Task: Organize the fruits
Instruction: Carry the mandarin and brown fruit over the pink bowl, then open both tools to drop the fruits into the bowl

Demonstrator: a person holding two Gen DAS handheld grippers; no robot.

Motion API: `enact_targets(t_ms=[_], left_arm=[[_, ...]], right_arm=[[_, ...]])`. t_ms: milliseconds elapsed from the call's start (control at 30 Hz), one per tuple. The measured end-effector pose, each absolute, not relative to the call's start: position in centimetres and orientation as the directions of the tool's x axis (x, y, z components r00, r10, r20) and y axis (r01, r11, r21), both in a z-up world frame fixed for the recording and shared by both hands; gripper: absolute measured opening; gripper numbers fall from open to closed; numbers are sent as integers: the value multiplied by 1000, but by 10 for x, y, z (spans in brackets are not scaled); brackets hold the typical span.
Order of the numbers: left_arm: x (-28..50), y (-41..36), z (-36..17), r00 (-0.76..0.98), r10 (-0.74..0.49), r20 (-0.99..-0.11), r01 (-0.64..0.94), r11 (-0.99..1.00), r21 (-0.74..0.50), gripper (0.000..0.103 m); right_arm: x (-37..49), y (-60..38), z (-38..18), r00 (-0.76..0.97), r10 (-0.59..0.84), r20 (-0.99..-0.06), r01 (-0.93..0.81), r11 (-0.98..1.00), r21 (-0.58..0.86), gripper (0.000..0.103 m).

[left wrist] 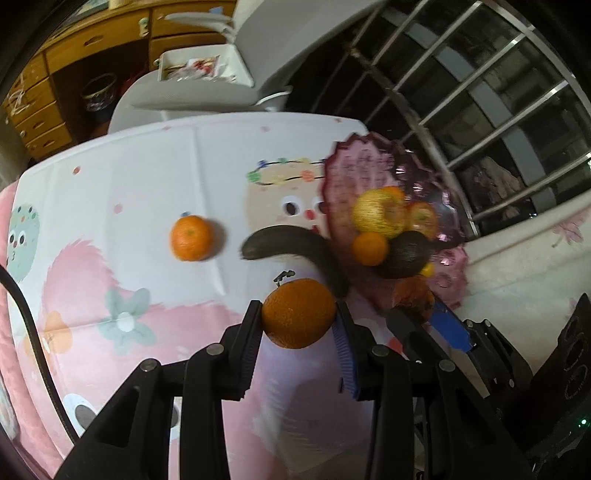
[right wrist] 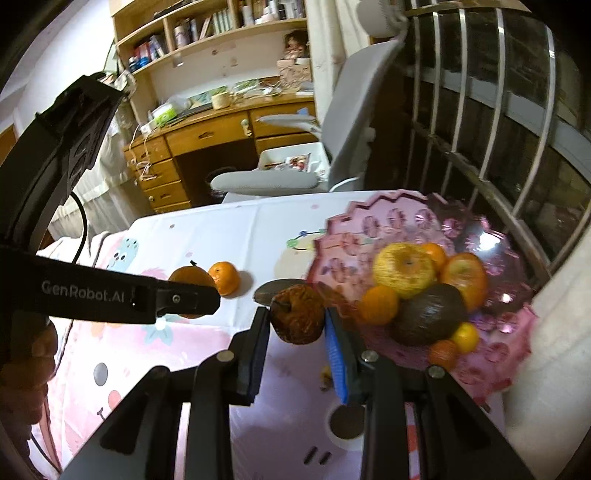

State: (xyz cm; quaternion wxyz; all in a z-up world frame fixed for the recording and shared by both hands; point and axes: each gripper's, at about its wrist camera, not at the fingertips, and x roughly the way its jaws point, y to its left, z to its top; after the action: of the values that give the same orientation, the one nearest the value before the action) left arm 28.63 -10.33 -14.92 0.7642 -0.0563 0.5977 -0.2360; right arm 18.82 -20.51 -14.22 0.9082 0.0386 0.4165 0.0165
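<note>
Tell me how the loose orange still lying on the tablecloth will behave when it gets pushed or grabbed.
The loose orange looks round and sits free on the flat tablecloth, so a push would probably roll it. Its skin looks firm and dimpled, so the pads should grip it fairly well. It seems small, likely light.

A grey office chair (right wrist: 343,147) stands at the far edge of the table, and a white tray of small bits (right wrist: 288,160) rests on its seat. Behind it is a wooden desk (right wrist: 221,136) with drawers and clutter on top, and above that wooden shelves (right wrist: 207,26) packed with books and bottles. A dark bin (left wrist: 98,94) sits in the desk's kneehole. On the right, metal window bars (right wrist: 480,122) front a dark pane. A pink and white cartoon tablecloth (left wrist: 122,192) covers the table.
</note>
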Motion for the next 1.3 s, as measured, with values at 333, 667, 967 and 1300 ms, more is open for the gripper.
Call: enact_targets(t_ms=[333, 667, 967, 1300], left_arm=[[275, -154, -135, 173, -470, -865, 364, 847, -387, 36], [277, -200, -154, 124, -480, -869, 397, 826, -400, 36], [280, -219, -168, 101, -454, -885, 408, 831, -379, 37], [283, -206, -163, 140, -434, -890, 390, 850, -354, 58]], right_arm=[[168, -250, -133, 640, 31, -768, 64, 994, 93, 30], [165, -286, -149, 591, 32, -806, 101, 988, 114, 31], [169, -305, -166, 546, 66, -835, 136, 977, 167, 31], [173, -309, -172, 534, 106, -839, 175, 957, 233, 44]])
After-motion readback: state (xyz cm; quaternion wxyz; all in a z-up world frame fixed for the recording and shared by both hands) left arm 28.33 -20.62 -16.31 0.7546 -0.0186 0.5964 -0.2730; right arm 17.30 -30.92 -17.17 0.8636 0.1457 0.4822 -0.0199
